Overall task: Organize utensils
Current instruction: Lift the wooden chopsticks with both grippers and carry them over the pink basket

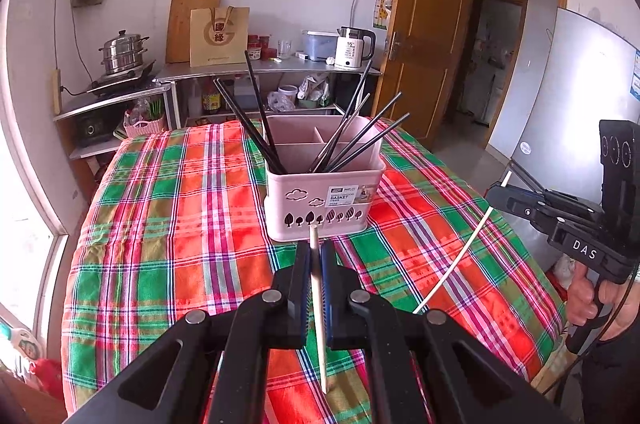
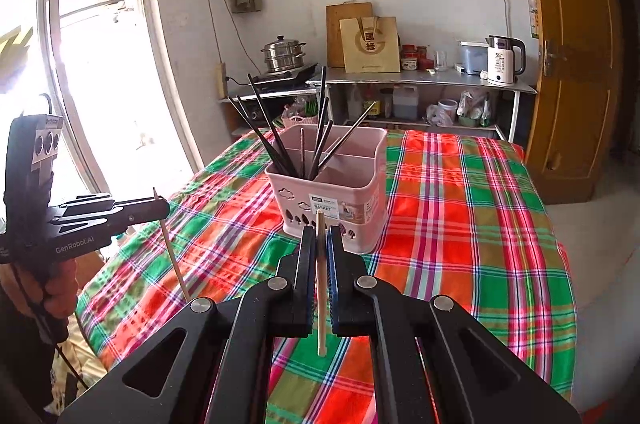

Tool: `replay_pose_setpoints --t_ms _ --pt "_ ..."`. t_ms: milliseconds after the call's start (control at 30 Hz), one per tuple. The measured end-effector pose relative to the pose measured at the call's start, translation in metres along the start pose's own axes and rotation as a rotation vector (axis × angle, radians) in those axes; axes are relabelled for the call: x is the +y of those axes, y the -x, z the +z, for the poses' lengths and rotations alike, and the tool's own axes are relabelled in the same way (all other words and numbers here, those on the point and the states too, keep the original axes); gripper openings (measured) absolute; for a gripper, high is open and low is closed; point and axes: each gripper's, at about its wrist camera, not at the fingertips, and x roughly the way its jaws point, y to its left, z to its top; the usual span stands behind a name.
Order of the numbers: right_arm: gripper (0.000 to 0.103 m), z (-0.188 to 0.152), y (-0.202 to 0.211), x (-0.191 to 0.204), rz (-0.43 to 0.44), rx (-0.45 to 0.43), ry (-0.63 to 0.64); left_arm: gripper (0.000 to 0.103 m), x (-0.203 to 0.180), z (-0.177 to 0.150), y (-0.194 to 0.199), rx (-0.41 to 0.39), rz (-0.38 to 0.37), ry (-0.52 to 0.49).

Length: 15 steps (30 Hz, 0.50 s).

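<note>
A pink utensil basket (image 1: 300, 208) (image 2: 372, 208) stands mid-table on the plaid cloth (image 1: 180, 224) (image 2: 460, 224), with several black chopsticks (image 1: 256, 128) (image 2: 272, 132) leaning in its compartments. My left gripper (image 1: 316, 248) is shut on a pale wooden chopstick (image 1: 318, 304), held above the cloth just short of the basket. In the right wrist view the left gripper (image 2: 162, 204) shows at the left with its chopstick (image 2: 174, 256) hanging down. My right gripper (image 2: 321, 236) is shut on a second pale chopstick (image 2: 320, 284). The right gripper (image 1: 496, 192) and its chopstick (image 1: 456, 260) appear beside the table's right edge.
Behind the table is a metal counter with a white kettle (image 1: 354, 48), a paper bag (image 1: 218, 36) and a steamer pot (image 1: 122, 52). A wooden door (image 1: 428, 36) and a fridge (image 1: 580, 96) stand to the right, a window (image 2: 92, 64) to the left. A person's hand (image 1: 584, 292) grips the right tool.
</note>
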Motion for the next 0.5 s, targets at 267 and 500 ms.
replay_pose_setpoints --t_ms 267,500 --pt "0.005 0.02 0.001 0.011 0.053 -0.062 -0.002 0.004 0.013 0.026 0.007 -0.04 0.01 0.013" --pt "0.005 0.061 -0.005 0.023 0.09 -0.153 0.01 0.004 0.028 0.077 0.013 -0.12 0.02 0.039"
